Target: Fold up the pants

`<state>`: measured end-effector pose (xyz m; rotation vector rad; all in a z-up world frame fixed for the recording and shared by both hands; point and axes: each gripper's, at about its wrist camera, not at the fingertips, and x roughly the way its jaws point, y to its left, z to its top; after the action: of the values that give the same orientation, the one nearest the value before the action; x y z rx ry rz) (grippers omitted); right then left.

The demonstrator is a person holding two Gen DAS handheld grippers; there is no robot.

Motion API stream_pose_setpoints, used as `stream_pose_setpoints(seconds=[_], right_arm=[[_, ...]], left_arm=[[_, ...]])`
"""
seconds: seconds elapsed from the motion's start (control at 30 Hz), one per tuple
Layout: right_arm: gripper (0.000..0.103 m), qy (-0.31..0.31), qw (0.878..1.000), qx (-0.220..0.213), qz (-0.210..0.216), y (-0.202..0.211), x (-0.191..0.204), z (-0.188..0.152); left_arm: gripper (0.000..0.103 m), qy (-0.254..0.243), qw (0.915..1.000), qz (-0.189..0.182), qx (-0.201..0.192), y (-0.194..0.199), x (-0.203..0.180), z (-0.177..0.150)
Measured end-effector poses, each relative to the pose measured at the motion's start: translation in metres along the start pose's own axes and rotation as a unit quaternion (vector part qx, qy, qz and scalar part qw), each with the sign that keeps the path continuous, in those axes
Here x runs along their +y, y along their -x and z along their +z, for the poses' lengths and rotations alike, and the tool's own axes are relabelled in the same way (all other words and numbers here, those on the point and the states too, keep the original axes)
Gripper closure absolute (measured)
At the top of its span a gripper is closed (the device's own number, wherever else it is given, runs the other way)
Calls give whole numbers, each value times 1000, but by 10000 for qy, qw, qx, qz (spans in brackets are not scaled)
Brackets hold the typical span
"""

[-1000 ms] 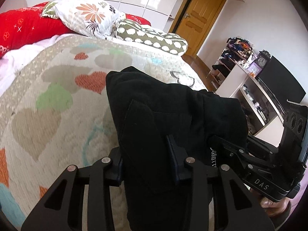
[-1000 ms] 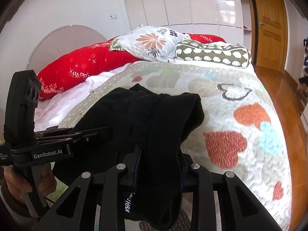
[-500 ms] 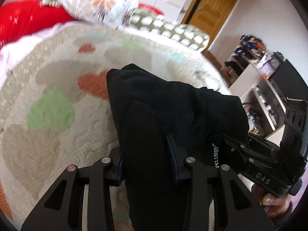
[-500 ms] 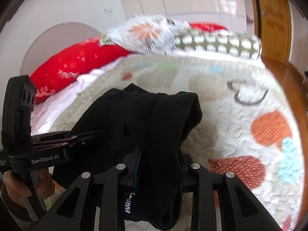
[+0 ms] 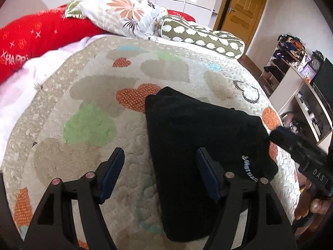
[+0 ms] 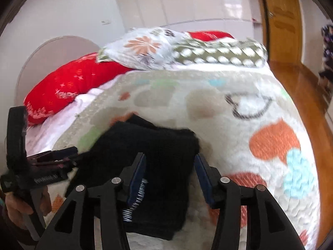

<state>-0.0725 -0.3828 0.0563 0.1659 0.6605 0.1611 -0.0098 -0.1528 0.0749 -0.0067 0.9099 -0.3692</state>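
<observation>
The black pants (image 5: 199,141) lie folded in a compact bundle on the heart-patterned quilt (image 5: 89,125). My left gripper (image 5: 160,160) is open just above the bundle's left edge, holding nothing. In the right wrist view the pants (image 6: 158,162) lie under my right gripper (image 6: 169,166), which is open with the fabric between its spread fingers, not gripped. The right gripper's body shows at the right of the left wrist view (image 5: 301,156). The left gripper's body shows at the left of the right wrist view (image 6: 41,166).
Red pillows (image 5: 31,37), a floral pillow (image 5: 120,14) and a green dotted bolster (image 5: 204,39) lie at the bed's head. White shelves (image 5: 291,87) and a wooden door (image 5: 241,4) stand to the right, beyond the bed edge and wooden floor (image 6: 301,87).
Both grippers opened and let go of the pants. The bundle now rests on the quilt. Both grippers have drawn back slightly.
</observation>
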Motion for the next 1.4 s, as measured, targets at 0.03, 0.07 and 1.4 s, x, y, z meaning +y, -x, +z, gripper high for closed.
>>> stream_pose_setpoints(seconds=[0.03, 0.07, 1.4], right_arm=[[62, 113, 9999, 7, -3, -2, 6, 4], [68, 209, 9998, 31, -31, -4, 11, 6], [71, 486, 9952, 636, -569, -29, 35, -48]], left_arm=[[32, -37, 10000, 18, -44, 3, -4, -2], [32, -102, 9999, 79, -92, 4, -9, -5], [26, -155, 9972, 617, -399, 27, -18, -38]])
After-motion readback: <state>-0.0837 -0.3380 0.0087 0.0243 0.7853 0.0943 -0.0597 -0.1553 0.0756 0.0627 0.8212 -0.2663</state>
